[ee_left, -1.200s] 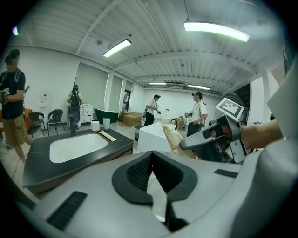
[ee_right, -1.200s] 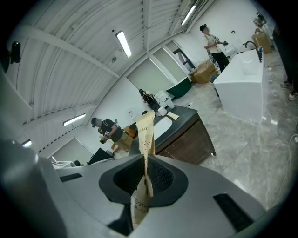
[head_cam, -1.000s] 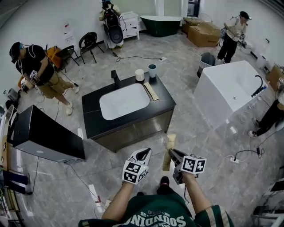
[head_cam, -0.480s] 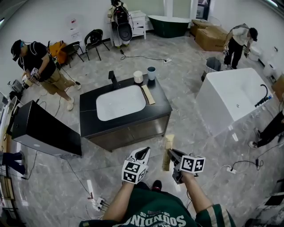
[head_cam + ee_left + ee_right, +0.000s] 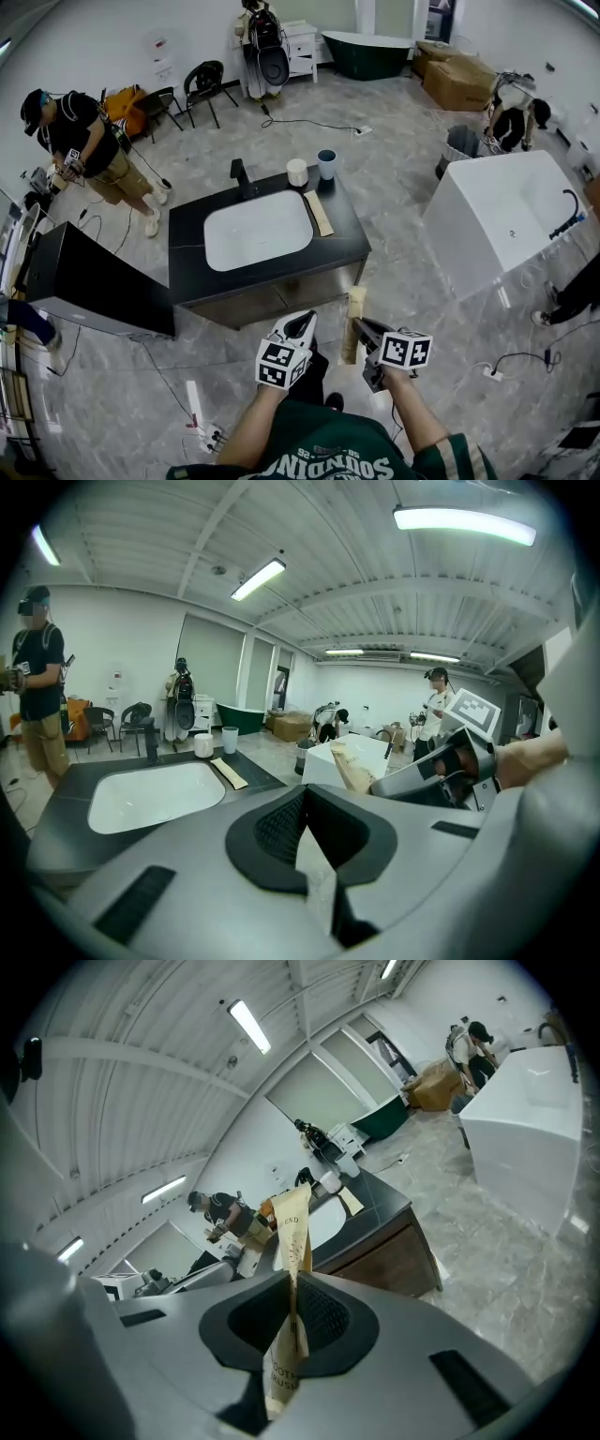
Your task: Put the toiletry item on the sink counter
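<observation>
The sink counter [image 5: 342, 248] now sits slightly nearer ahead of both grippers than 1 second ago, so we judge the approach under way and the placing not begun. Our left gripper [image 5: 302, 325] is closed on nothing. Our right gripper [image 5: 358, 322] pinches the toothbrush packet [image 5: 356, 300] near its lower end: 1 long, narrow tan paper sleeve, standing upright above the jaws, short of the counter.
</observation>
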The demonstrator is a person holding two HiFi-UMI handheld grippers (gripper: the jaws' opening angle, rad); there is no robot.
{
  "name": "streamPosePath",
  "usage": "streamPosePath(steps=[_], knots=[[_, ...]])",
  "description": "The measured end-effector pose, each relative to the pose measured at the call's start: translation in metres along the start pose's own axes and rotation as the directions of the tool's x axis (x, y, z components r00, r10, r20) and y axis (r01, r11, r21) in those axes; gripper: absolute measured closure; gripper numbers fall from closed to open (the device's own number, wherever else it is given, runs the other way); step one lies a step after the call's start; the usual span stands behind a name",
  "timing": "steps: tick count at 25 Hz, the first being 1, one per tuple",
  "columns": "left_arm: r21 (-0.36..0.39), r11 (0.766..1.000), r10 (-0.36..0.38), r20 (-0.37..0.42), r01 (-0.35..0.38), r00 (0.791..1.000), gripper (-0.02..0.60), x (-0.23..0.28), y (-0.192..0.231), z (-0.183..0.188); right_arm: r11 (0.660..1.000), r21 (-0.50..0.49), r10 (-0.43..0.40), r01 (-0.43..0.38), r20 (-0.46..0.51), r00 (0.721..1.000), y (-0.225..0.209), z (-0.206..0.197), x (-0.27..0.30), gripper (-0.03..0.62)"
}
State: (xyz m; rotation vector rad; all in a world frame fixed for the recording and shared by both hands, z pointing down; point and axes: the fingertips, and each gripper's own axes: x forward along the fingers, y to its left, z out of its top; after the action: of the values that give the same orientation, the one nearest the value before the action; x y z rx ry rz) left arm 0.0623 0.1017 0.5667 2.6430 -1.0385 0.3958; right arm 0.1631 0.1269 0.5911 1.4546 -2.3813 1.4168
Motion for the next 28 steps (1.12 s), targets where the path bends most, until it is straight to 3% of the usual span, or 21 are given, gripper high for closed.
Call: streamPosePath(steps=[13,21,28], knots=[[-0.023,0.998,-0.054,-0.003,0.054,0.999,0.571,0.114,0.132,0.058,0.999,-0.028,-0.036,0.035,-0.027,0.999,-0.019,0.125,0.14,0.54],[-0.057,0.996,-0.067,0.016,0.068,0.998,0.571,0.151,0.203,0.08,0.996,-0.048,-0.072,0.07,-0.061,0.995,-0.018,0.171,0.208,0.54],[-0.066,0.995,-0.073,0.014,0.074,0.997,0.571,0.166,0.236,0.085,0.995,-0.063,-0.078,0.074,-0.069,0.995,-0.016,0.189,0.242,0.54]])
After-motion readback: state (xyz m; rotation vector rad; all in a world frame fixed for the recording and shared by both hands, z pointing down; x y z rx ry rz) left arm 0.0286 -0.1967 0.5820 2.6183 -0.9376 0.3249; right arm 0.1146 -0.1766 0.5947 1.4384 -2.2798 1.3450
